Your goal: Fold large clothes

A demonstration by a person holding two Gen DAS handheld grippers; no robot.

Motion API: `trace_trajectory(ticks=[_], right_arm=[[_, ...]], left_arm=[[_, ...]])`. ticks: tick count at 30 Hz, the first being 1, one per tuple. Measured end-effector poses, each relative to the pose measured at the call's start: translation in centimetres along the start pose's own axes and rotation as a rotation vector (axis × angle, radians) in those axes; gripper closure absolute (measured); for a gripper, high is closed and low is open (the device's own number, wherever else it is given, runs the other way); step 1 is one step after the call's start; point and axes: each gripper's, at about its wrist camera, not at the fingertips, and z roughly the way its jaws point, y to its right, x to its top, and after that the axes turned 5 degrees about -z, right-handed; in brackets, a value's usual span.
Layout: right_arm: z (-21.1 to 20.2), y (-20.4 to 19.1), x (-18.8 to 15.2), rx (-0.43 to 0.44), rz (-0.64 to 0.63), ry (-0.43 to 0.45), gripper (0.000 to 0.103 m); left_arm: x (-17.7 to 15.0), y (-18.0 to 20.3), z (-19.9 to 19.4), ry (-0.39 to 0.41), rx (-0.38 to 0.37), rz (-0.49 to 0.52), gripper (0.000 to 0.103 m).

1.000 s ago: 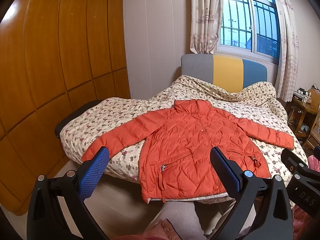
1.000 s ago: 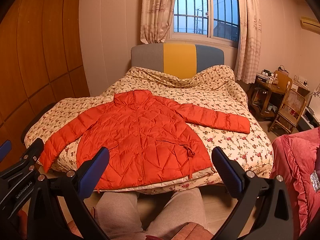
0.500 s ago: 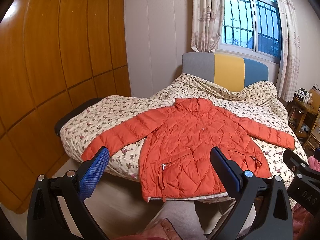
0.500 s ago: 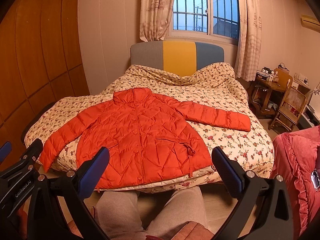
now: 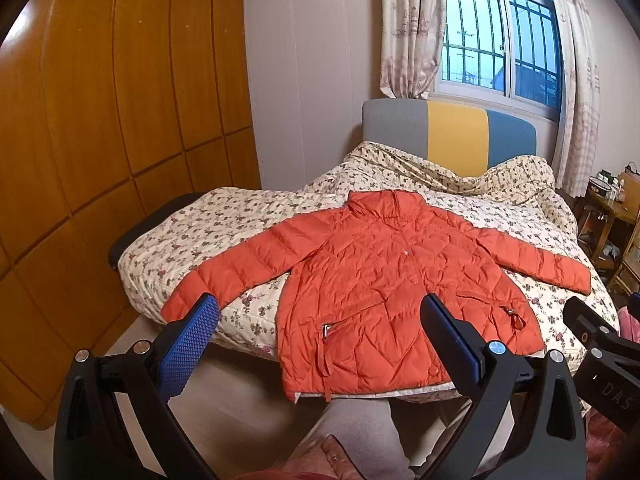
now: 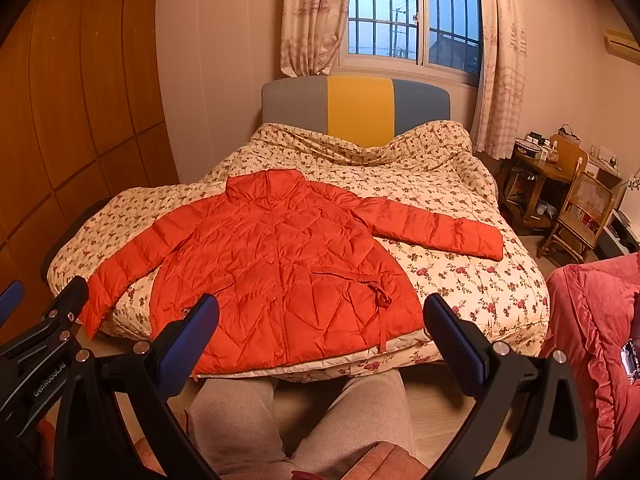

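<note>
An orange quilted jacket [image 5: 384, 280] [image 6: 280, 264] lies face up and spread flat on the floral bed quilt [image 5: 208, 232] [image 6: 460, 272], collar toward the headboard, both sleeves stretched out sideways. Its hem hangs at the bed's near edge. My left gripper [image 5: 320, 332] is open and held back from the bed, short of the hem, with nothing between its blue pads. My right gripper [image 6: 320, 332] is open too, also short of the hem and holding nothing. The person's legs in light trousers [image 6: 304, 412] show below both grippers.
A wooden wardrobe wall [image 5: 100, 120] runs along the left. The grey, yellow and blue headboard [image 6: 356, 104] stands under a curtained window. At the right are a wooden desk and chair [image 6: 580, 212] and a pink quilted cover [image 6: 592, 320].
Both views have risen and drawn slightly closer to the bed; the jacket sits a little higher in the frames. Both grippers stay open and the jacket has not moved.
</note>
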Motion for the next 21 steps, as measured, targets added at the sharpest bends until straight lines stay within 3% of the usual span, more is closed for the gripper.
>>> trace_trajectory(ticks=[11,16,21], right_arm=[[2.5,0.8,0.4,0.005,0.017,-0.057,0.002],[6.5,2.5,0.8,0.000,0.073,-0.105,0.002],[12.1,3.9,1.1,-0.013,0.066,-0.145,0.002]], left_arm=[[0.1,0.7,3.5,-0.085,-0.001,0.022,0.003],[0.3,1.4,6.7,-0.119,0.009,0.042,0.003],[0.3,2.1,11.8,-0.203,-0.047,0.026,0.003]])
